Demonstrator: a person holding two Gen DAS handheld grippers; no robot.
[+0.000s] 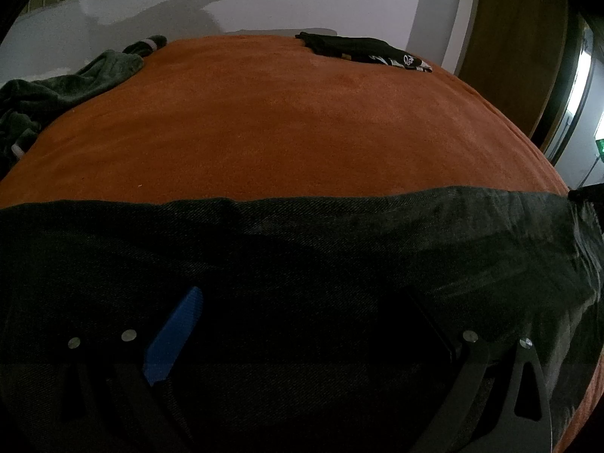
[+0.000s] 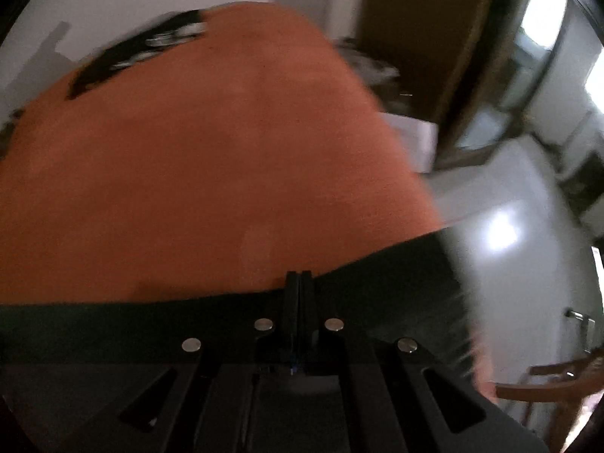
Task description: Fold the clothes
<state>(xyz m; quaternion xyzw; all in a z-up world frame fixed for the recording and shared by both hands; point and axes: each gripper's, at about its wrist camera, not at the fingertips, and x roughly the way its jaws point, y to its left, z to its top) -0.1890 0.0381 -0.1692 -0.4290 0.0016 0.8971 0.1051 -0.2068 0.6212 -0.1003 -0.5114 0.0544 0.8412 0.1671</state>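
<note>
At the far left of the left wrist view, a crumpled dark green garment (image 1: 71,79) lies at the edge of the bed, which is covered by an orange blanket (image 1: 287,120). Just beyond it sits a small dark rolled piece with a pale band (image 1: 149,43). The middle of the blanket is bare. Toward the far right corner lies a folded black garment with a white print (image 1: 366,51), well apart from the green one.

Across the near part of the bed stretches a pair of dark denim trousers (image 1: 302,249), its far edge running in a nearly straight line from left to right over the orange blanket. The left hand-held gripper (image 1: 302,324) stands over this denim with its jaws wide apart; one blue finger pad (image 1: 175,334) shows on the left, while the right finger is lost in the dark cloth. Whether the pads touch the fabric cannot be told. At the right edge of the denim a dark tip (image 1: 585,192) meets the cloth's corner.

In the right wrist view, heavily blurred, the same orange blanket (image 2: 211,158) fills the left and middle, with the black printed garment (image 2: 139,49) near the top left. The right hand-held gripper (image 2: 299,277) has its jaws pressed together, pinching the far edge of the dark denim trousers (image 2: 377,294). To the right, beyond the bed, are a pale floor (image 2: 502,204), a wooden door (image 2: 422,30) and part of a wooden chair (image 2: 543,389).
</note>
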